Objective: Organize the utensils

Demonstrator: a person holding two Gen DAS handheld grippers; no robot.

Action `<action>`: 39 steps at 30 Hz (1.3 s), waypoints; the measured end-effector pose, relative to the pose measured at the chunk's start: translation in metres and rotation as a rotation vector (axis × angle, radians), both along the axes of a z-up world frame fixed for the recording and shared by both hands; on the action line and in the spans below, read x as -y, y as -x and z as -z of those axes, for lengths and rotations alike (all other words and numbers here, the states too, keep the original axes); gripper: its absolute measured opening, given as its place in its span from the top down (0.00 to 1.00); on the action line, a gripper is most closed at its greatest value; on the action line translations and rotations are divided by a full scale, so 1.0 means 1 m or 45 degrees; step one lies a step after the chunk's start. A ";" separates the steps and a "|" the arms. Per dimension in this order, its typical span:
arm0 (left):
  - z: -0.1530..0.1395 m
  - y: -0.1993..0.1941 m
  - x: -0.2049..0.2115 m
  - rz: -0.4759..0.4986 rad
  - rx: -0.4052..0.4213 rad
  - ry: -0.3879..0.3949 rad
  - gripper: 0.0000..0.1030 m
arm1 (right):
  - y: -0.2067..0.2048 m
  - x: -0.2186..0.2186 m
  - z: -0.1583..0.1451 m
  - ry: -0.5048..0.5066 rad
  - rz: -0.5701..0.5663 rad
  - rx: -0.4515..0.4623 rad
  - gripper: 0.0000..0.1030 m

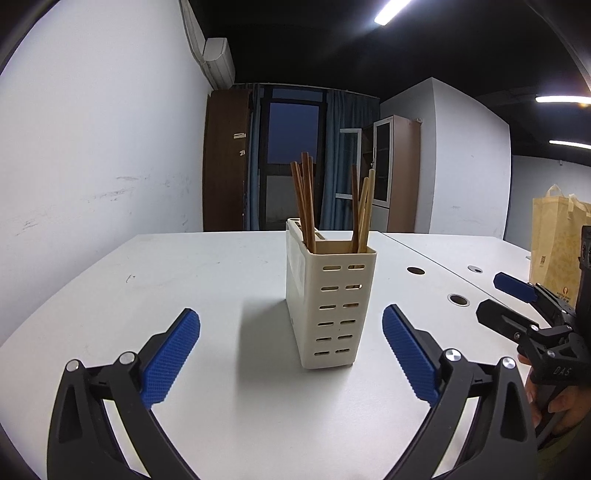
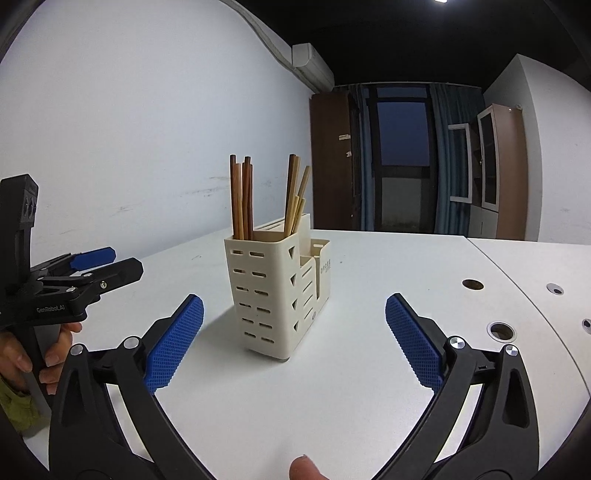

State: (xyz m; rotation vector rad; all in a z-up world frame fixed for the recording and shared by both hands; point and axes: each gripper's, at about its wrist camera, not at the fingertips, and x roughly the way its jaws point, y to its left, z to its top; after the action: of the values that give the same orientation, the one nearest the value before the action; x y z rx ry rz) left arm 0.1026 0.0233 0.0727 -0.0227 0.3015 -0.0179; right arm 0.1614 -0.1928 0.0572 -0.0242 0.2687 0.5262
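chopsticks upright in holder, table

A scuffed white wall carries an air conditioner; blue curtains flank a dark glass door.

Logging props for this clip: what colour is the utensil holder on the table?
Cream, with rows of slotted vents; the utensil holder shows best in the right wrist view.

Looked like an office or spare workroom: white desks pushed together with round cable grommets, bare scuffed white wall, wall air conditioner, brown cabinets, curtained glass door, ceiling tube lights.
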 end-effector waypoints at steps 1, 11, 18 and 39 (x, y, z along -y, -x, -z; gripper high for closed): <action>0.000 0.000 0.001 0.003 0.001 -0.005 0.05 | 0.000 0.000 0.001 0.002 -0.002 -0.002 0.08; 0.001 0.000 0.005 -0.009 -0.006 -0.046 0.05 | 0.000 -0.002 0.002 0.000 -0.009 -0.008 0.08; 0.003 -0.001 0.006 -0.001 -0.028 -0.052 0.05 | -0.002 -0.002 0.004 0.000 -0.003 -0.024 0.08; 0.004 0.001 0.010 -0.001 -0.020 -0.078 0.05 | 0.000 -0.005 0.005 0.020 -0.019 -0.036 0.08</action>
State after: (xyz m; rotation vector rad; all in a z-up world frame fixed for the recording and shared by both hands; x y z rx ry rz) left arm 0.1019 0.0133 0.0689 0.0377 0.3179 -0.0075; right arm 0.1612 -0.1882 0.0524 -0.0338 0.3006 0.5397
